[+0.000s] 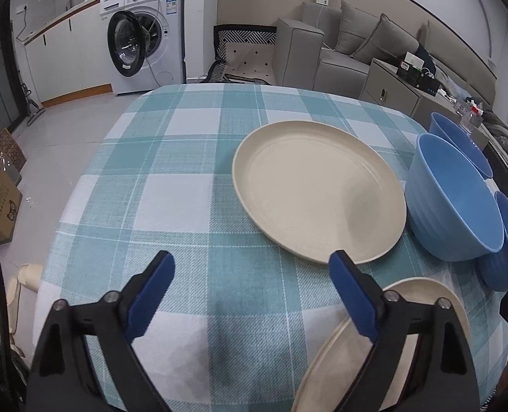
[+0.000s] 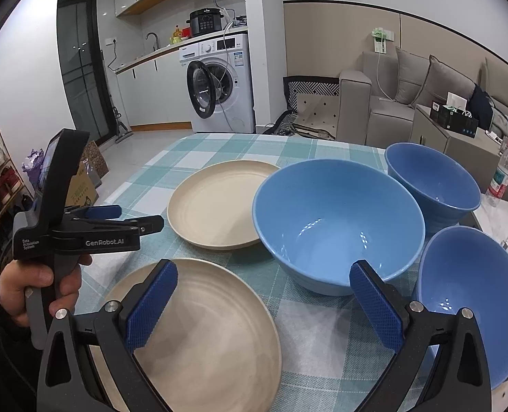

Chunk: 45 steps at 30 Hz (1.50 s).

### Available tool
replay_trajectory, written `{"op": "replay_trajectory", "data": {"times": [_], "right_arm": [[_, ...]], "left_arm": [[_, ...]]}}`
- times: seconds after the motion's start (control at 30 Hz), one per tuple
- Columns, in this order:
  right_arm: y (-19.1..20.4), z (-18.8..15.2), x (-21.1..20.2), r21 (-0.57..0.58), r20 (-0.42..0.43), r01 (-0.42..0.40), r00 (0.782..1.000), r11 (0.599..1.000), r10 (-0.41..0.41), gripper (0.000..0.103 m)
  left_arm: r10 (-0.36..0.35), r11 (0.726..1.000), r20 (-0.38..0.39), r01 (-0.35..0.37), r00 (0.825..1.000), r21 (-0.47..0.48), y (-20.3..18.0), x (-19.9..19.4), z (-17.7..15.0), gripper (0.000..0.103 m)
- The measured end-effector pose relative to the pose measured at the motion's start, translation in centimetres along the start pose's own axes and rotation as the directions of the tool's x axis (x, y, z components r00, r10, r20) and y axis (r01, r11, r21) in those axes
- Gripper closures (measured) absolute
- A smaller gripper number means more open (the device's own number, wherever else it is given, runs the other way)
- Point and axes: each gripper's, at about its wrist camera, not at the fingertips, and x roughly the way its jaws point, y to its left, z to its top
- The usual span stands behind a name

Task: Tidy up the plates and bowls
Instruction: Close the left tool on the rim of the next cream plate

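Note:
Two cream plates lie on the checked tablecloth (image 1: 185, 178): a far plate (image 1: 319, 189) (image 2: 216, 202) and a near plate (image 1: 356, 353) (image 2: 202, 326). Three blue bowls stand to their right: a large bowl (image 2: 336, 223) (image 1: 456, 199), a far bowl (image 2: 432, 182) (image 1: 459, 144) and a near right bowl (image 2: 470, 302). My left gripper (image 1: 252, 261) (image 2: 141, 215) is open over bare cloth, with its right finger above the near plate's rim. A hand (image 2: 37, 281) holds it. My right gripper (image 2: 264, 271) is open and holds nothing, hanging between the near plate and the large bowl.
A water bottle (image 2: 500, 175) stands at the table's far right. Beyond the table are a washing machine (image 2: 223, 82) with its door open, a grey sofa (image 2: 391, 89) and a side cabinet (image 1: 391, 82). Cardboard boxes (image 1: 0, 206) sit on the floor at left.

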Motion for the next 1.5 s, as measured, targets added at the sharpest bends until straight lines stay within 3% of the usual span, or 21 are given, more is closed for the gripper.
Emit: {"op": "replay_trajectory", "data": {"times": [0.27, 0.43, 0.97, 1.5], "right_arm": [[-0.5, 0.3, 0.5, 0.003, -0.004, -0.001, 1.0, 1.0, 0.001, 0.001], [-1.0, 0.2, 0.9, 0.012, -0.013, -0.003, 1.0, 1.0, 0.003, 0.001], [-1.2, 0.1, 1.0, 0.021, -0.016, -0.005, 1.0, 1.0, 0.005, 0.001], [0.2, 0.3, 0.9, -0.006, -0.014, -0.015, 1.0, 1.0, 0.015, 0.001]], "left_arm": [[0.035, 0.999, -0.034, -0.034, 0.999, 0.029, -1.1, 2.2, 1.0, 0.039], [0.061, 0.998, -0.061, -0.059, 0.996, 0.032, -1.1, 3.6, 1.5, 0.045], [0.113, 0.993, -0.06, -0.112, 0.992, 0.021, 0.5, 3.7, 1.6, 0.044], [0.15, 0.988, -0.057, -0.151, 0.987, -0.016, 3.9, 2.1, -0.2, 0.043]]}}
